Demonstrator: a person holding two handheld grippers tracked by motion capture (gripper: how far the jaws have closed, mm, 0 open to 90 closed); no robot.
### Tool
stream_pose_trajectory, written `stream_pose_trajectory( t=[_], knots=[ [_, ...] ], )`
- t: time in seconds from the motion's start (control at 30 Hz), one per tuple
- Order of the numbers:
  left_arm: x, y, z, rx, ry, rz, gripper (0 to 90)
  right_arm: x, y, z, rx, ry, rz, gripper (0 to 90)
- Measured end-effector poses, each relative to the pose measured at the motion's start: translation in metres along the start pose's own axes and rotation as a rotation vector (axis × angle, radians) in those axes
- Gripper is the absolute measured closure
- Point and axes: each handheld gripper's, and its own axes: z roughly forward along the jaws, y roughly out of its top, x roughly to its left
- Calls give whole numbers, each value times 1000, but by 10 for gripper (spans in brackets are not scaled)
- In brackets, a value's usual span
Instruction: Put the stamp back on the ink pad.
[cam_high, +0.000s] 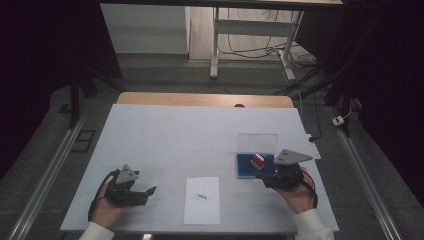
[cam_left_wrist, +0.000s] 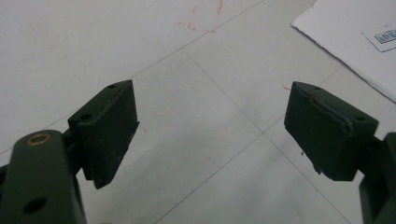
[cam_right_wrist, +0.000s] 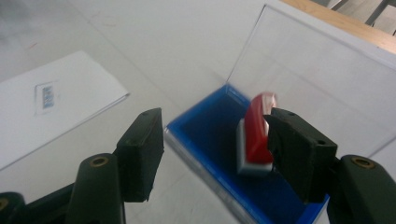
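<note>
Now we steady the red-and-white stamp standing in the blue tray (clear lid up); right gripper spread beside it, left gripper spread, idle; close 2 jaws squarely.

Both hands rest low at the near edge, left gripper and right gripper fingers spread apart.

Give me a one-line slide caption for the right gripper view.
Open right gripper poised at a red-and-white block standing in an open blue case, white sheet alongside.
</note>
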Motion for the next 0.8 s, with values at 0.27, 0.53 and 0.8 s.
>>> stream_pose_trajectory(
  t=[0.27,0.53,0.8],
  knots=[
    [-1,0,0,1,-2,1,170,5,-38,-12,8,25,21,361],
    [-1,-1,0,4,-2,4,170,-2,-62,-12,21,46,61,359],
    [-1,-1,0,4,-2,4,170,-3,-62,-10,6,41,54,361]
  ],
)
